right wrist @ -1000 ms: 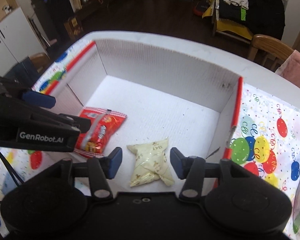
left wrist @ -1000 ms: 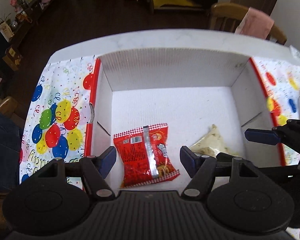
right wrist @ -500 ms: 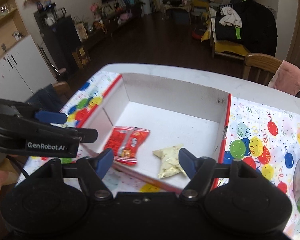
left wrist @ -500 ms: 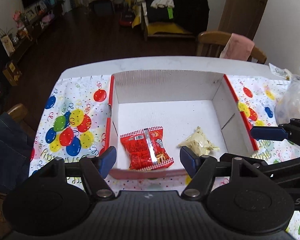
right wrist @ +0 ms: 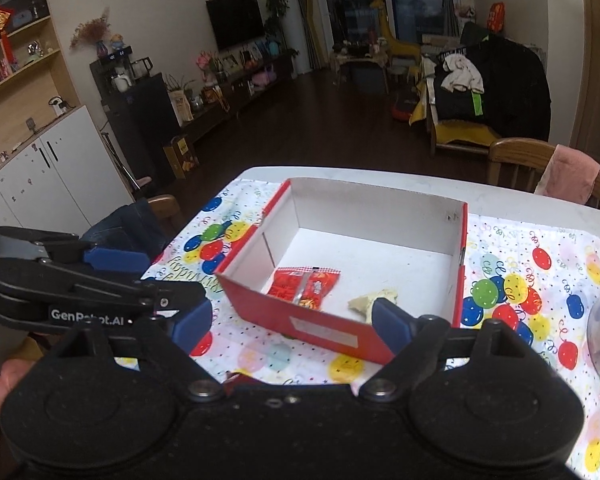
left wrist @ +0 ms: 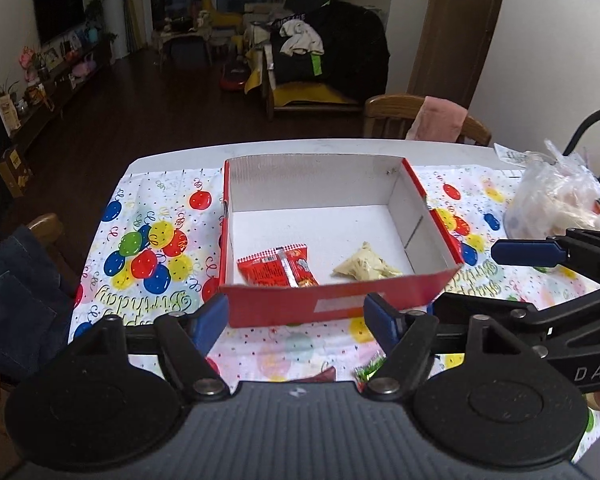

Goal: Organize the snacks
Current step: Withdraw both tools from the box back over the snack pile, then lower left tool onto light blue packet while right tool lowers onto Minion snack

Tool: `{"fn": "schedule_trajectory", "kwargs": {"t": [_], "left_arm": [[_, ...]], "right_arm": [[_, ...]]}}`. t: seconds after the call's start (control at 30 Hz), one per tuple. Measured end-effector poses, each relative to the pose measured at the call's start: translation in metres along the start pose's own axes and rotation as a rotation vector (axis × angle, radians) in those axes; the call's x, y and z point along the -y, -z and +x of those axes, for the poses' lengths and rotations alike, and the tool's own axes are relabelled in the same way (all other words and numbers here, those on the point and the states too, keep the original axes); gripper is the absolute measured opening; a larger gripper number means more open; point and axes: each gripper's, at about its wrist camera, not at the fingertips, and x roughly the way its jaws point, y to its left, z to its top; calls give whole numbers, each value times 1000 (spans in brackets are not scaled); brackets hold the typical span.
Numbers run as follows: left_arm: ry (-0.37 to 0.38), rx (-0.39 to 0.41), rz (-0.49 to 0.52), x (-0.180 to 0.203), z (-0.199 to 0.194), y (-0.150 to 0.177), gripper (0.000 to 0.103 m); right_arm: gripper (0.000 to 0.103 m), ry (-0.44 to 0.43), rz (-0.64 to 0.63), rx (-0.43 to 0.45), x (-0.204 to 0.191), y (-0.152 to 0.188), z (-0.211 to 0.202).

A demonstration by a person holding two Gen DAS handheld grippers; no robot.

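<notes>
Two snack packets lay side by side on the white floor of an open cardboard box (left wrist: pixel 332 298), close to its near wall. The box was red outside and white inside, with a pale label strip on the near wall, and it stood on a tablecloth (left wrist: pixel 148 248) printed with coloured balloons and a birthday greeting. The red packet (left wrist: pixel 278 268) was flat and glossy, with a checked red-and-white sealed edge along its top, a silvery seam running down its middle and printed pictures near its lower end. To its right the pale yellow packet (left wrist: pixel 364 266) was crumpled and puffed, roughly triangular, with faint small markings. The two packets were apart, not touching.

The left gripper (left wrist: pixel 296 320) hovered in front of the box, outside it, with blue pads; its jaws were opening and nothing lay between them. The right gripper (right wrist: pixel 290 324) likewise hung before the box's near wall, its jaws opening wide and empty. In the left wrist view the right gripper showed at the right edge, and in the right wrist view the left gripper showed at the left, with part of a hand (right wrist: pixel 4 380) behind it.

A clear plastic bag (left wrist: pixel 556 204) of goods sat on the tablecloth to the right of the box. More wrappers, red and green, peeked out at the table's near edge beneath the left gripper.
</notes>
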Motion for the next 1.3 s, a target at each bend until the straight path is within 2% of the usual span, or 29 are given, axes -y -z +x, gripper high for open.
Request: {"fn": "schedule_trajectory", "kwargs": {"t": [0.07,0.3,0.37,0.8,1.0,1.1,1.2,1.3], "left_arm": [[6,11,1,-2,-8,8,77],[7,37,-12,-15,-28,36,77],[14,37,-28,-21,-31,45,81],[-17,56,-94,-55,-43,100,90],[-44,-27,-124,-79,-21,112,90],[-10,-96,-146,-98,-2,118,90],[-8,-163,-181,-115,19,123,90],[-55,-204,-171,-122,38,127,90]], "right_arm": [[94,-2,2,15,-5,7,-7],[98,0,8,39,-19,31,-20],[100,-2,9,41,-23,39,-21],[103,25,4,2,-45,97,-14],[103,71,-19,-53,-54,124,-2],[103,70,-1,-103,-53,140,5],[103,79,26,-147,-50,153,12],[103,90,45,-175,-49,165,15]]}}
